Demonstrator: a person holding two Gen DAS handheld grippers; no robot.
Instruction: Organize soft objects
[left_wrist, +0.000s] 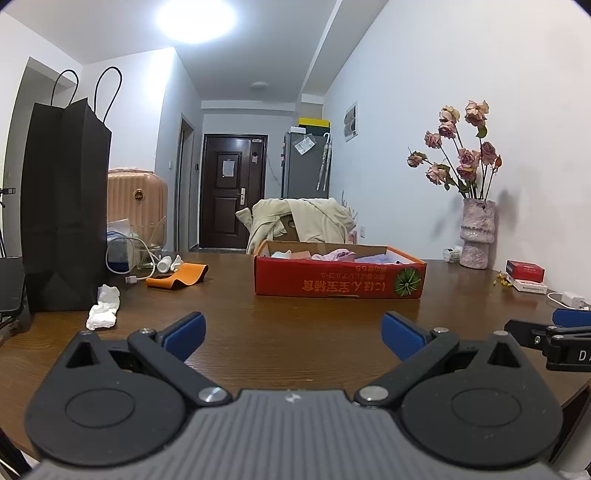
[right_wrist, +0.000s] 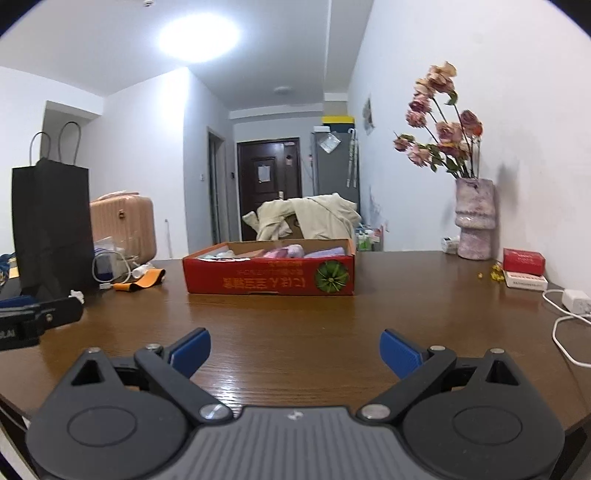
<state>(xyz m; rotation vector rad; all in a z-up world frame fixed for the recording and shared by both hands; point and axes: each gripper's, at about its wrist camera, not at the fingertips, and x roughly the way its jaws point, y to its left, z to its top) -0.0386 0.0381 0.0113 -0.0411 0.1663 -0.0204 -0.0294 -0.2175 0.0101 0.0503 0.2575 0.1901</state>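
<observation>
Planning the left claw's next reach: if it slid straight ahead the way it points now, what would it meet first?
Probably the red cardboard box. The open left claw points over bare table toward the box's front wall, nothing between; depth is uncertain.

Both wrist views sit low over the table (left_wrist: 295, 325), facing the far door (right_wrist: 267, 184). The left view looks from left of the red box (left_wrist: 340, 277), the right from its right; both share the box and vase (right_wrist: 474, 221).
</observation>
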